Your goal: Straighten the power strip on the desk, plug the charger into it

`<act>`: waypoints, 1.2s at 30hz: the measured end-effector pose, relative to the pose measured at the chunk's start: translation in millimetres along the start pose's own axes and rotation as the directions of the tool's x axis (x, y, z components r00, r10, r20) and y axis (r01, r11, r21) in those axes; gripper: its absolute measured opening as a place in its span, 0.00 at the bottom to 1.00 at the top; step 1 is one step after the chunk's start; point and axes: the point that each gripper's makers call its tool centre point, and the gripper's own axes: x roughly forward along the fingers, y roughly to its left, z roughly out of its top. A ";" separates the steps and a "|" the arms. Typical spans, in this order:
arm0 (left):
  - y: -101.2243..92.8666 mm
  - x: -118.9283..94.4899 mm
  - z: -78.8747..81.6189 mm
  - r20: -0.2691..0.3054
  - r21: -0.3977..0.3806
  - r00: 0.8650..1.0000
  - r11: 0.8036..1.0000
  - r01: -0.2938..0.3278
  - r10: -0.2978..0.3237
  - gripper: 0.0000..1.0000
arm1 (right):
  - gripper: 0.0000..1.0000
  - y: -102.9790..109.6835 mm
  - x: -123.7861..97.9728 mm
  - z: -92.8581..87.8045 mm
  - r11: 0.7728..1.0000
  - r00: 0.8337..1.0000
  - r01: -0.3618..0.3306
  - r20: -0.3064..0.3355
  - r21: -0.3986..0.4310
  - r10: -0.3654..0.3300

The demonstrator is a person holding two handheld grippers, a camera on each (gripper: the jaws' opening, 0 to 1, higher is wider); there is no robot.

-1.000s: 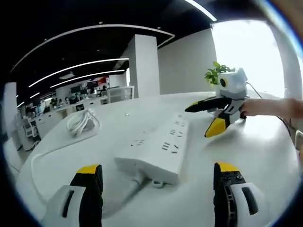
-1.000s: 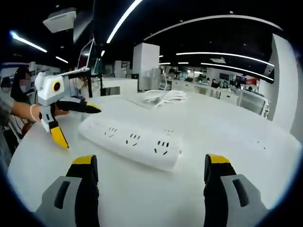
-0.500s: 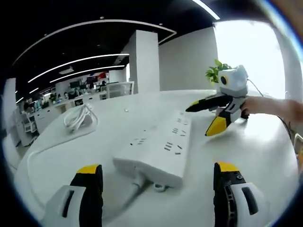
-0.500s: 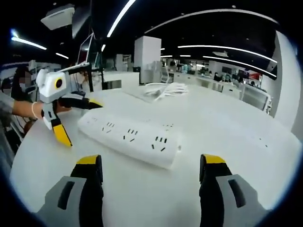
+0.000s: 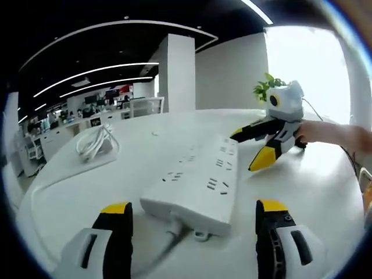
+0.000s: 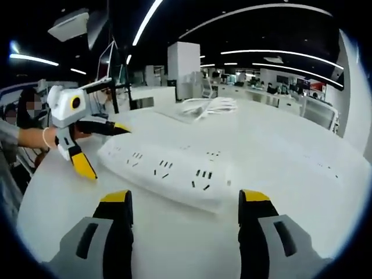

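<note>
The white power strip [image 5: 195, 180] lies flat on the white desk [image 5: 314, 192], directly ahead of both claws. The left claw [image 5: 189, 224] stands spread just before the strip's corded end; the right claw [image 6: 183, 212] stands spread facing its long side. The charger [image 5: 96, 142], cable coiled, sits beyond the left claw, well apart from the strip.
</note>
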 end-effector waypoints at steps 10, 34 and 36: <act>2.7 2.5 -0.1 -0.009 0.012 1.000 1.000 0.003 -0.003 0.81 | 0.66 -1.6 4.4 4.0 1.000 1.000 -0.010 0.012 0.009 0.010; 6.6 11.7 -0.3 -0.037 0.012 0.999 1.000 0.011 -0.010 0.70 | 0.50 -7.4 6.9 1.0 0.999 1.000 -0.022 -0.009 -0.026 0.022; 7.2 12.2 -0.1 -0.039 0.014 0.999 1.000 0.016 -0.016 0.70 | 0.49 -8.0 6.5 0.5 1.000 1.000 -0.018 -0.010 -0.022 0.018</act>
